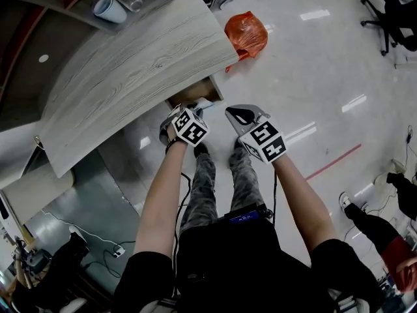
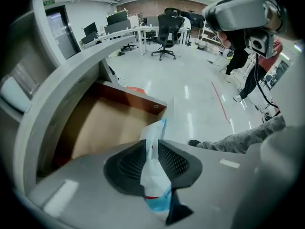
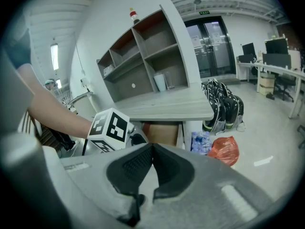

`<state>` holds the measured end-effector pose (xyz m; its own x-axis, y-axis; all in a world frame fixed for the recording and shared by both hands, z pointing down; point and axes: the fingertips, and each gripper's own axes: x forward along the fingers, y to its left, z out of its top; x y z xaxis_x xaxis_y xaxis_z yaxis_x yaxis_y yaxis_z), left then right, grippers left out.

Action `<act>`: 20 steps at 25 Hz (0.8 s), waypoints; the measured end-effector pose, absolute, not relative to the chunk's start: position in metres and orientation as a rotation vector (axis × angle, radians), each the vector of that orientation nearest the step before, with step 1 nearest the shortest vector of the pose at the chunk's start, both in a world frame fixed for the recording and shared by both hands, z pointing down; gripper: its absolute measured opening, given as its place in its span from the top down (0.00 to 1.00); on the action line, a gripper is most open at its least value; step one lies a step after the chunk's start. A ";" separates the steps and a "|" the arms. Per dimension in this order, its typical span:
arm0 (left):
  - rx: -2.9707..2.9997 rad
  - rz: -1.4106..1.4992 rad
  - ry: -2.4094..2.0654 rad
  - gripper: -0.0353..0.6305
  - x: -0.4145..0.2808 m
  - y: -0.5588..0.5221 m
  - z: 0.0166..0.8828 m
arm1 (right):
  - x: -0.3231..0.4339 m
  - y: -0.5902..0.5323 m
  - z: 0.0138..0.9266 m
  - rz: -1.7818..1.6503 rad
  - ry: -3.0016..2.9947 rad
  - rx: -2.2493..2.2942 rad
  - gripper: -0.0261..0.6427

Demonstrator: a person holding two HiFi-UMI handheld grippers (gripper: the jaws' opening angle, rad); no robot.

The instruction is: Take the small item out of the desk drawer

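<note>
A small white-and-blue packet (image 2: 153,171) is pinched between the dark pads of my left gripper (image 2: 152,144), its top corner sticking up past the fingertips. The left gripper hangs just in front of the open wooden drawer (image 2: 102,123), whose inside shows bare. In the head view the left gripper (image 1: 186,113) is at the drawer (image 1: 195,95) under the grey desk (image 1: 130,70). My right gripper (image 1: 238,115) hovers beside it to the right, away from the drawer. Its jaws (image 3: 153,147) meet at the tips with nothing between them.
An orange plastic bag (image 1: 246,34) lies on the floor past the desk's corner, next to a pack of water bottles (image 3: 200,141) and backpacks (image 3: 224,106). A shelf unit (image 3: 143,61) stands on the desk with a white cup (image 1: 109,8). The person's legs stand below both grippers.
</note>
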<state>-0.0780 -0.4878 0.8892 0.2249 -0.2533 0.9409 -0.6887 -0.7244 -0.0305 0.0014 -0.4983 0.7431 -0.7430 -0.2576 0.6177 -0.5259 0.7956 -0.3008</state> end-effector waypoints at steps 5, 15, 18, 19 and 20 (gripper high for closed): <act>2.078 1.502 -0.847 0.86 -0.078 -0.489 0.894 | 0.001 -0.498 0.748 0.655 -2.413 0.589 0.96; 2.096 1.489 -0.893 0.90 -0.079 -0.489 0.886 | -0.003 -0.499 0.742 0.653 -2.420 0.579 0.97; 2.089 1.465 -0.914 0.90 -0.082 -0.489 0.883 | -0.002 -0.499 0.742 0.644 -2.416 0.575 0.96; 2.085 1.458 -0.921 0.90 -0.083 -0.489 0.881 | -0.002 -0.499 0.742 0.642 -2.414 0.574 0.97; 2.082 1.450 -0.927 0.90 -0.084 -0.489 0.880 | -0.002 -0.499 0.741 0.641 -2.413 0.575 0.97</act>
